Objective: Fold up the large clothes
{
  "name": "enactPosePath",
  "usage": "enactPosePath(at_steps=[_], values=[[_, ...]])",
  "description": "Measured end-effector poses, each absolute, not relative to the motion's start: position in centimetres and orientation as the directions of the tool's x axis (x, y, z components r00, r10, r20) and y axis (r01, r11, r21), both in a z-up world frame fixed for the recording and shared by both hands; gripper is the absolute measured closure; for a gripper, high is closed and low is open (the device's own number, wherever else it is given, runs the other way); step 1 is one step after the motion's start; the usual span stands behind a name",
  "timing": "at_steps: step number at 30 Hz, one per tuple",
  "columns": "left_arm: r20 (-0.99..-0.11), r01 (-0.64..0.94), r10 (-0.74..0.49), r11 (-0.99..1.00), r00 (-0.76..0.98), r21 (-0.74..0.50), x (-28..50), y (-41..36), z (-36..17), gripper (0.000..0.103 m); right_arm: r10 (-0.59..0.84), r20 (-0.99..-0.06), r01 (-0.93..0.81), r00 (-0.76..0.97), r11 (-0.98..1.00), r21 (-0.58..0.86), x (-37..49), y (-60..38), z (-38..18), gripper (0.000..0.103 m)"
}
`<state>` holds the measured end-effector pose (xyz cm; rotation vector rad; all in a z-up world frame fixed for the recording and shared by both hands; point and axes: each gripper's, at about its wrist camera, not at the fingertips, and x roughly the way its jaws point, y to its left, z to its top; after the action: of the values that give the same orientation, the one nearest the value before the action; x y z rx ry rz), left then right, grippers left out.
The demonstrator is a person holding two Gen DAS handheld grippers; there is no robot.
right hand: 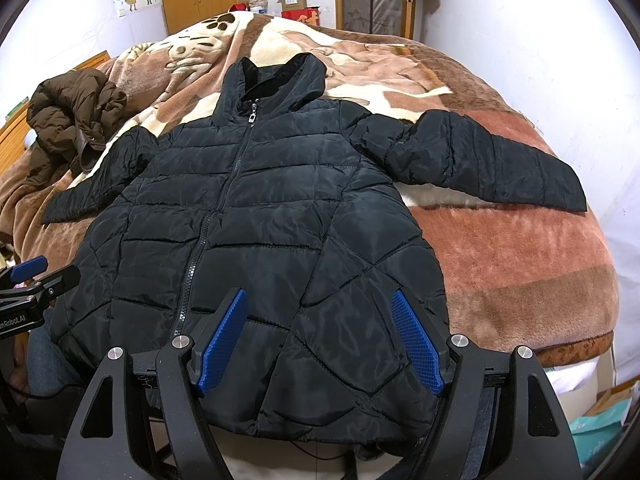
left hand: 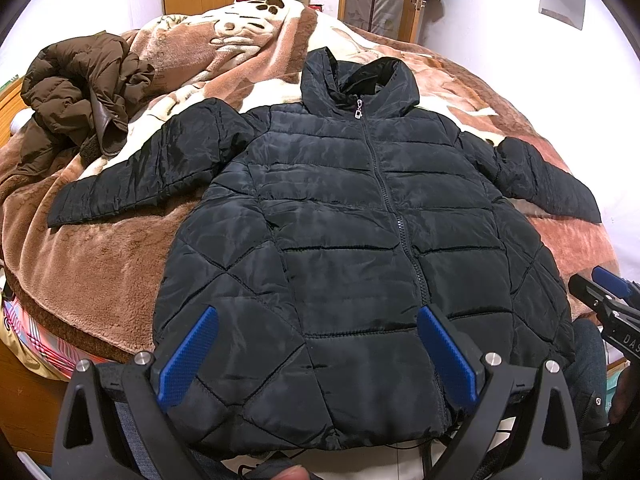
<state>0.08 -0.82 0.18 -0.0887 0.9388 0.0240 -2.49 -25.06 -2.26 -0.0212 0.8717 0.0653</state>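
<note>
Black puffer jacket (left hand: pixel 360 216) lies face up, zipped, on the blanket (left hand: pixel 100 264) of the bed, hem toward the claws, hood far end, both sleeves spread out.

Left claw (left hand: pixel 318 356): wide open, holds nothing, hovering over the hem, zip just inside its right finger. Right claw (right hand: pixel 320 336): also wide open and empty, over the hem right of the zip. Contact w/ fabric: can't tell, looks like none.

Step in hand, prob: first fold, sleeves in. Doing it well:
- Left sleeve (left hand: pixel 132 176) is far ahead-left of left claw; right sleeve (right hand: pixel 500 164) ahead-right of right claw. Reach to the cuffs, not mid-sleeve.
- Pinch thru both layers; shell looks slick + puffy, so shallow grip likely slips.
- Lay each sleeve across the chest flat, press air out before folding hem to hood.
- Brown coat (left hand: pixel 80 92) heaped beyond the left sleeve; keep clear of it.
</note>
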Motion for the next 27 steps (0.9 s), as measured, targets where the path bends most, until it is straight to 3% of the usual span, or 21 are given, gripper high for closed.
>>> enactPosePath(at_steps=[19, 27], values=[[-0.815, -0.06, -0.029, 0.995, 0.579, -0.078, 0.6, -0.5, -0.8, 0.002, 0.059, -0.784, -0.089, 0.618, 0.996, 0.005, -1.2, -24.2, -3.2, 0.028], [-0.815, -0.136, -0.058, 0.977, 0.577, -0.166, 3.6, 3.6, -1.9, 0.002, 0.087, -0.789, -0.148, 0.608, 0.989, -0.005, 2.0, -22.5, -3.3, 0.028]])
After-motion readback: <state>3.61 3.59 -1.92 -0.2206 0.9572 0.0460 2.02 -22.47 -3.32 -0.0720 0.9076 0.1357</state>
